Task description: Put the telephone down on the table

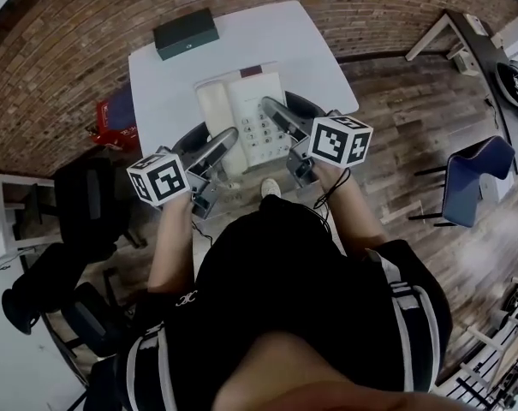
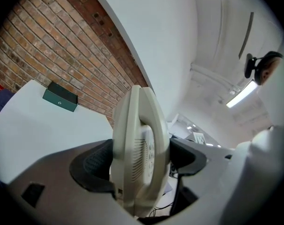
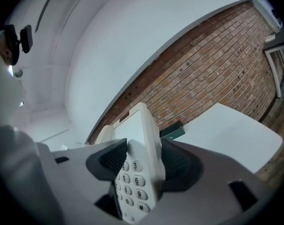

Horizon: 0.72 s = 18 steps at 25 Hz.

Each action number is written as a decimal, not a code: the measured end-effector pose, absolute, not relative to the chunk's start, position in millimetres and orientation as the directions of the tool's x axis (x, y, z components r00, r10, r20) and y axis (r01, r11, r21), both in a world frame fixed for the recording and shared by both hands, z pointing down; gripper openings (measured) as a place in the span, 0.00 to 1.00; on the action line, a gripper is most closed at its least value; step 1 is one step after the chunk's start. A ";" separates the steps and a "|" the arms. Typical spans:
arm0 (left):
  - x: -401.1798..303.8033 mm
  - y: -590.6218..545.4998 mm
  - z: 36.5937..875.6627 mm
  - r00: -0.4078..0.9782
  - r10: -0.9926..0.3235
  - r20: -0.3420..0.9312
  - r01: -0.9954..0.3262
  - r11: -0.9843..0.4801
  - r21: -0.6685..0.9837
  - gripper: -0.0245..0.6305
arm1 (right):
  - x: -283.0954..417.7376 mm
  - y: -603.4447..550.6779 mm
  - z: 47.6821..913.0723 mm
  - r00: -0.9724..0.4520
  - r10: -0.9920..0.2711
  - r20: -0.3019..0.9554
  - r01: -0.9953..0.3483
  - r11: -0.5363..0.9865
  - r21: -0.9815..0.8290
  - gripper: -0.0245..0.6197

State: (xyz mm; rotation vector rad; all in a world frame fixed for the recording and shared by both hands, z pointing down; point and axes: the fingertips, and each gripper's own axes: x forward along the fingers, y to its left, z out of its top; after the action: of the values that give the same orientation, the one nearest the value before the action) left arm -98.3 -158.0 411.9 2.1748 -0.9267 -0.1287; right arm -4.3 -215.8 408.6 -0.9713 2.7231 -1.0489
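Observation:
A cream desk telephone (image 1: 241,116) with a keypad and handset is held up over the near part of the white table (image 1: 318,58), tilted. My left gripper (image 1: 227,142) is shut on its left side, the handset edge (image 2: 138,149) clamped between the dark pads. My right gripper (image 1: 276,116) is shut on the telephone's right side; the keypad (image 3: 132,182) shows between its pads. Both grippers carry marker cubes (image 1: 159,178) near the person's hands.
A dark green box (image 1: 186,33) lies at the table's far left corner. A red item (image 1: 113,118) sits left of the table on the floor. A blue chair (image 1: 474,178) stands at right. Brick wall runs behind the table.

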 end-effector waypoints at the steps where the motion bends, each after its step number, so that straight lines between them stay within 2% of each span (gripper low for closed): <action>1: -96.0 -171.4 413.6 0.732 -0.654 0.191 -0.578 -0.447 0.683 0.61 | -2.2 -229.4 410.2 -0.800 -0.578 0.162 -0.536 0.566 -0.626 0.35; 18: -98.2 -332.9 495.6 0.722 -0.621 0.304 -0.564 -0.275 0.779 0.61 | -8.9 -396.8 497.7 -0.812 -0.496 0.307 -0.552 0.483 -0.680 0.35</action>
State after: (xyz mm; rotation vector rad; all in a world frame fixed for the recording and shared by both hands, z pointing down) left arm -98.2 -332.9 495.6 1.9521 -0.9084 -0.0739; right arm -8.9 -396.8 497.7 -0.9774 2.7639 -1.3077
